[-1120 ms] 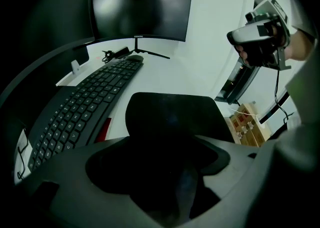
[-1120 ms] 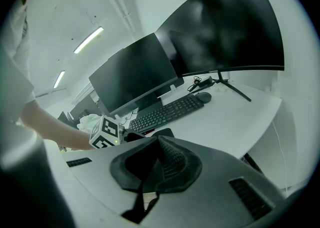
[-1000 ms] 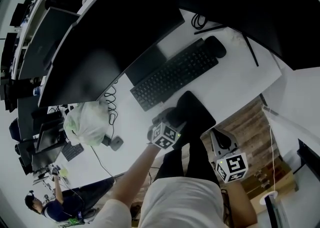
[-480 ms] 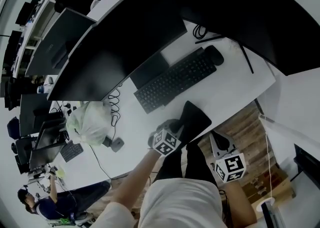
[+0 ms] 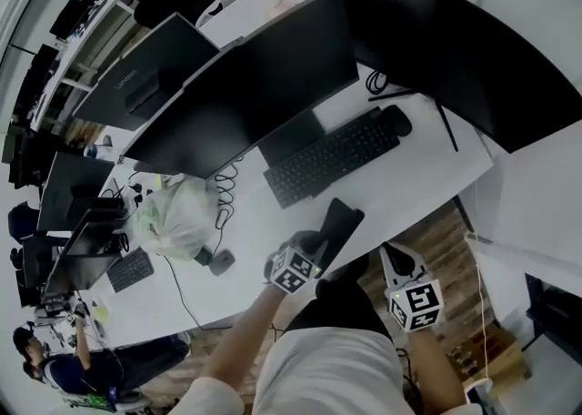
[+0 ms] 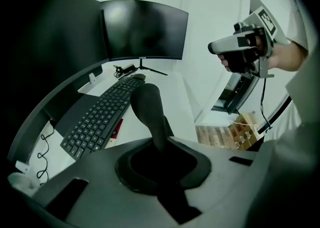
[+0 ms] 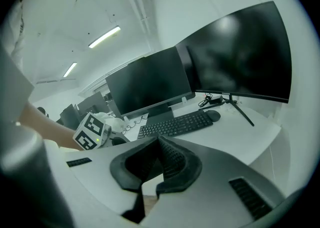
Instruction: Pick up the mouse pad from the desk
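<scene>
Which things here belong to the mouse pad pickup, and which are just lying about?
Job: mouse pad, held off the desk in the left tongs, whose jaws have just been closing on it.
Lying about: keyboard, mouse, monitors, white plastic bag; right tongs, empty.

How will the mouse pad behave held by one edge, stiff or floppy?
Probably flexible: the mouse pad looks bent where it sticks out of the left gripper, whose jaws have just been closing on it. Likely light, since one edge pinch holds it up.
</scene>
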Demonstrator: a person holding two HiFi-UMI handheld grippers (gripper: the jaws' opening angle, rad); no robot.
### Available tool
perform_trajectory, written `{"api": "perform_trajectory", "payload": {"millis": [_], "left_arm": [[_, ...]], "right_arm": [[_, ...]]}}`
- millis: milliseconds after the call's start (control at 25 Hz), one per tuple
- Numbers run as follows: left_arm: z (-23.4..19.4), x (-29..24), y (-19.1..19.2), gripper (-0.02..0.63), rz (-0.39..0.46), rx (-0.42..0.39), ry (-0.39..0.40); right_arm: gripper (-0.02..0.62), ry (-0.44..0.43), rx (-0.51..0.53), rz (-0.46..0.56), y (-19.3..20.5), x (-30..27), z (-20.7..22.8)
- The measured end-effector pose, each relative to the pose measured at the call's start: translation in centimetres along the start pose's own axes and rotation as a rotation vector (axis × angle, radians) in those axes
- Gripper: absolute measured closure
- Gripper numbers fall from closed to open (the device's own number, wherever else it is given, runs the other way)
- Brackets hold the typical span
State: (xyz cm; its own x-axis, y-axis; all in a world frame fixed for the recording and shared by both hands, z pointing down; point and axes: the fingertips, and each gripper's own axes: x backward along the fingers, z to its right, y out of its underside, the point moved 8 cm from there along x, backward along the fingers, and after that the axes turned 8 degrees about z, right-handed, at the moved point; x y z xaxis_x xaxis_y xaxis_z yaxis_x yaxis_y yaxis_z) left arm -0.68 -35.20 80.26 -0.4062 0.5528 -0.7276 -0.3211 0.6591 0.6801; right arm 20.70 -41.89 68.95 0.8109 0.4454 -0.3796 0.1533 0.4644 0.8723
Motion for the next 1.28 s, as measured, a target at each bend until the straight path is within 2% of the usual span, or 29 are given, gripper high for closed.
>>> {"api": "perform_trajectory", "payload": {"millis": [320,680,960,1280], "left_arm": [[0.7,7.7,1.8,0.555,0.084,0.057,-0.092],[3.7,18.5,2.5,0.555,0.276,0.136,-0.183],[7.4,26.6,2.6,0.555,0.455,0.214,-0.214],[11.1,33.3,2.8,0.555,0.598,0.212,-0.233]], "right_arm": [[0.583,-0.007,0.136,0.036,-2.1,2.6,-5.6],[0.583,-0.006,0.237,0.104,-3.5,7.2,-13.3],[0.583,-0.025,0.268,0.149,-4.3,11.5,-19.1],[0.583,-0.024,0.282,0.207,-5.2,16.7,-23.9]]}}
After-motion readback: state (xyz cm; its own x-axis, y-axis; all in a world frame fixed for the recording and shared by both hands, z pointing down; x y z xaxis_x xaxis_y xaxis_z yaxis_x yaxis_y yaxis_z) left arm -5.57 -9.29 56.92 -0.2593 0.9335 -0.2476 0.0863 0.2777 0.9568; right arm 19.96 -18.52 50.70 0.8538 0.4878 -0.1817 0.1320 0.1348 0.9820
